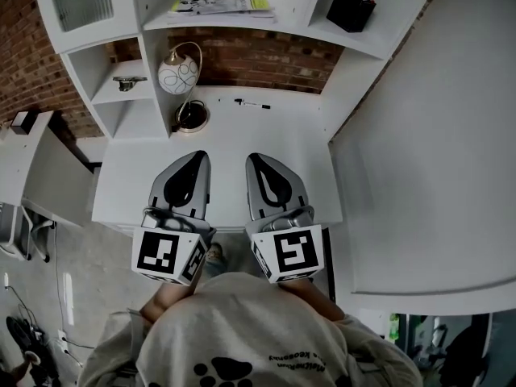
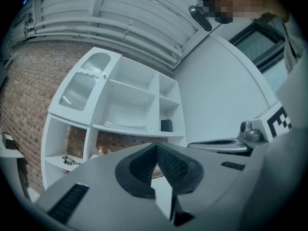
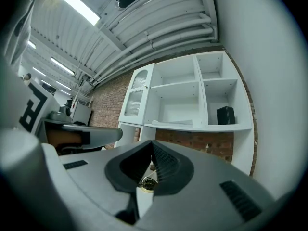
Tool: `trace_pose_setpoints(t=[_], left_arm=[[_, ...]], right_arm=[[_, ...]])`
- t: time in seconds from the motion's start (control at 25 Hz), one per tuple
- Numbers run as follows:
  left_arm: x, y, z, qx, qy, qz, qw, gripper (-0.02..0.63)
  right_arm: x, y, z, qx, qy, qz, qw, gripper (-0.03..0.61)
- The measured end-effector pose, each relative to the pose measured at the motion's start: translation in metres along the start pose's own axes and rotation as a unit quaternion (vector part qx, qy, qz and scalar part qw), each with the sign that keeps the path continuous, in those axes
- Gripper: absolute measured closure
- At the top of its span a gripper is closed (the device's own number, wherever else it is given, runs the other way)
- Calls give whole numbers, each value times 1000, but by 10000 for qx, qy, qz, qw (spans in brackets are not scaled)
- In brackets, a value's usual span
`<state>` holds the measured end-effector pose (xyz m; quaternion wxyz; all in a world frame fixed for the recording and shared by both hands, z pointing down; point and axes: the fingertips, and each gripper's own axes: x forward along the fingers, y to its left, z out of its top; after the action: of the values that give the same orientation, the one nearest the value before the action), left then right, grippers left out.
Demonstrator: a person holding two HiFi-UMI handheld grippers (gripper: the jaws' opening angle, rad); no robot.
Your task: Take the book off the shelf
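Observation:
The book (image 1: 222, 5) is thin, with a white and yellow cover. It lies flat on the middle shelf of the white shelf unit (image 1: 153, 63) above the desk, and it also shows as a flat pale slab (image 2: 126, 126) (image 3: 173, 122) in both gripper views. My left gripper (image 1: 196, 156) (image 2: 156, 146) and right gripper (image 1: 252, 159) (image 3: 151, 144) hover side by side over the near part of the white desk (image 1: 242, 135). They point toward the shelves and are well short of the book. Both are shut with nothing between the jaws.
A black box (image 1: 351, 9) stands in the right shelf compartment. A globe lamp (image 1: 178, 74) with a round base (image 1: 192, 117) and a pen (image 1: 252, 104) sit on the desk. A small metal object (image 1: 127, 81) lies on the left lower shelf. A white wall (image 1: 435, 135) closes the right side.

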<state>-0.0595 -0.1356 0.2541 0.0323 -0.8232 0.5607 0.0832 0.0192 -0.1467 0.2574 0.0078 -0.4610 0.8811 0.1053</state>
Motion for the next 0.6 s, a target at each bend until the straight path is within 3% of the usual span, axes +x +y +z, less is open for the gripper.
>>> trace_pose_setpoints(t=[0.6], left_arm=[[97,66,-5,128,-169,-504,9985,604]], right_arm=[[105,-37,-14,-57,-155,-415,9990,561]])
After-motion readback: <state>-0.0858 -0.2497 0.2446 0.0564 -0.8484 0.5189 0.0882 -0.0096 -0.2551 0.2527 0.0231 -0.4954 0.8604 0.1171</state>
